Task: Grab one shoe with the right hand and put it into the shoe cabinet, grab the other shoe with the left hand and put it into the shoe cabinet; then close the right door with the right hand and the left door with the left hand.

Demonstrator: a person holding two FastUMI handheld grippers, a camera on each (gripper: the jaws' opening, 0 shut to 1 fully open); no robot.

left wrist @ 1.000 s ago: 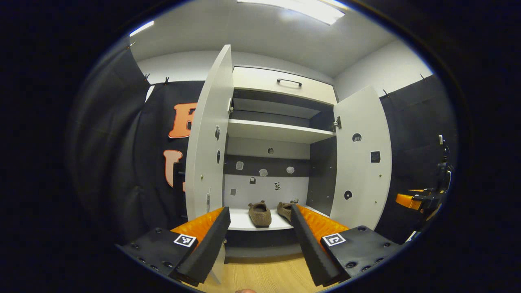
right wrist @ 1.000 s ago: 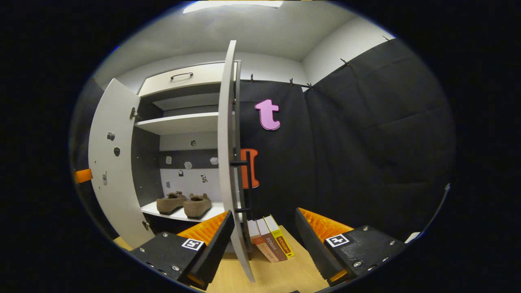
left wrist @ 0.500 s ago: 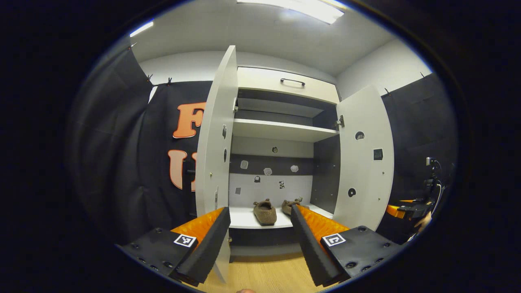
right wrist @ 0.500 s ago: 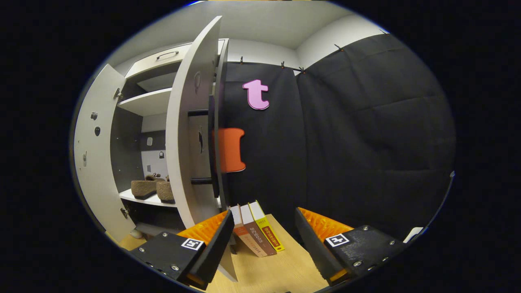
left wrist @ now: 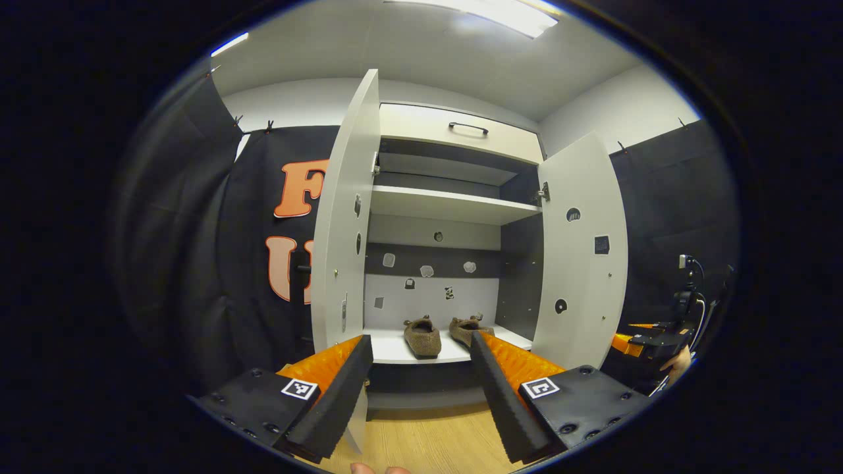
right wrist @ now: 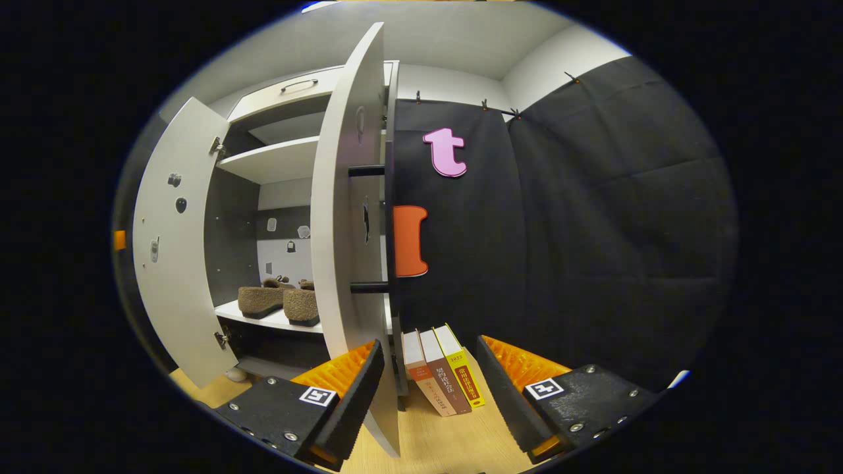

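Your left claw (left wrist: 420,382) is spread wide and holds nothing, pointed straight at the open shoe cabinet (left wrist: 454,131). Both shoes (left wrist: 421,336) sit side by side on the cabinet's bottom shelf (left wrist: 388,352), toes toward the back wall, near each other but apart. The left door (left wrist: 342,217) stands swung out toward you, its lower edge just beside your left finger, and the right door (left wrist: 583,250) hangs open on the other side. Far off at the right edge of the left gripper view you can see your other claw (left wrist: 649,336) with the hand holding it. In the right gripper view, your right claw (right wrist: 428,388) is also spread and empty, its left finger close against the lower edge of the right door (right wrist: 346,217), which stands nearly edge-on to you; whether they touch, you cannot tell. The door's dark handle bar (right wrist: 388,224) faces the claw's side. Past the door the two shoes (right wrist: 280,301) rest on the shelf. Three books (right wrist: 444,372) lean together on the wooden tabletop (right wrist: 461,441) between your fingers, against the black cloth wall.
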